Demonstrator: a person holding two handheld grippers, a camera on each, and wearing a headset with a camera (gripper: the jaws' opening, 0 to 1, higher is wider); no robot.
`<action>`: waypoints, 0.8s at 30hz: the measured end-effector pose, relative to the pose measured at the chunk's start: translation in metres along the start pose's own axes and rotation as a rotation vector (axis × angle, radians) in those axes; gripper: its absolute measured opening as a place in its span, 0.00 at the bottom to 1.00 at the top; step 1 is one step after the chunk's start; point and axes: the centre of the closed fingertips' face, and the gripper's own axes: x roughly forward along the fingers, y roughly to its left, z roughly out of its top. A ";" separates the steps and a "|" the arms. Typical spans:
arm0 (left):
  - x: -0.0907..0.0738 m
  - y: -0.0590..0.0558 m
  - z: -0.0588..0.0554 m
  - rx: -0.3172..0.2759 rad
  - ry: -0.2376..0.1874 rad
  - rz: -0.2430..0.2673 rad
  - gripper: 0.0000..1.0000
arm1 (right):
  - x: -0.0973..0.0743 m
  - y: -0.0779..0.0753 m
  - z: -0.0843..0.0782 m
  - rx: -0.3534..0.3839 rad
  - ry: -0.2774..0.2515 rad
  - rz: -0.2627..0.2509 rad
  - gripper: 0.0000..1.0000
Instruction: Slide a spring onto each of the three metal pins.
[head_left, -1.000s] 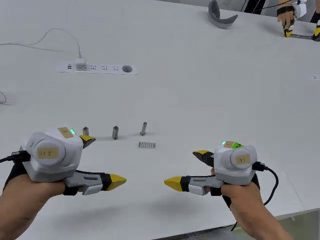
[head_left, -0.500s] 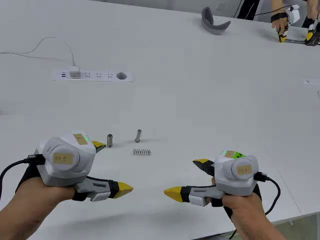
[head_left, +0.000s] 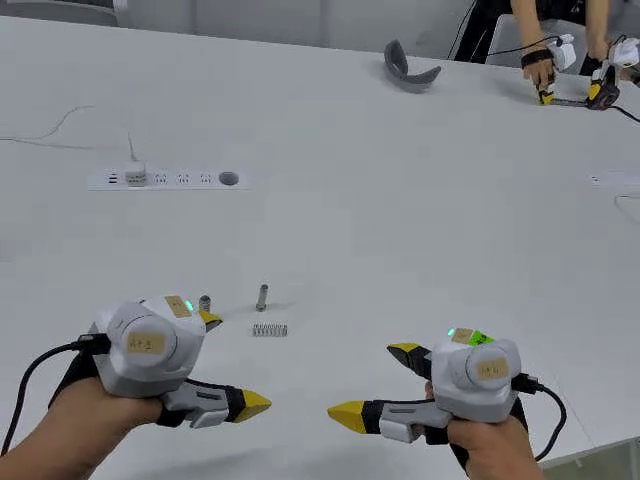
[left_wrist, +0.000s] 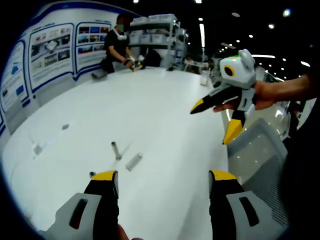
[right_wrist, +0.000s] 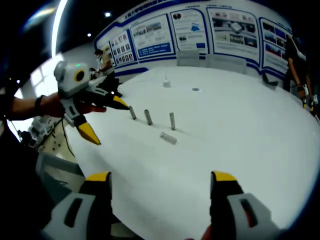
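While hovering tips-inward over table, L claw & R claw gape wide, empty.

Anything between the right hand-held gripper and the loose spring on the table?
Nothing visible. Bare table separates the open right hand-held gripper from the spring; the nearest pin stands just beyond it.

Three metal pins, one loose spring, one left gripper, one right gripper, one power strip, one grey curved band.
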 end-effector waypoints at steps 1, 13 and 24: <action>0.002 0.001 0.001 -0.004 -0.004 0.000 0.74 | -0.001 0.001 -0.001 0.002 -0.001 0.002 0.82; 0.042 0.023 0.001 -0.020 0.023 0.004 0.65 | -0.002 0.007 0.000 -0.005 0.001 0.021 0.82; 0.078 0.041 -0.012 -0.037 0.065 0.017 0.53 | -0.006 0.005 -0.004 -0.015 0.018 0.029 0.82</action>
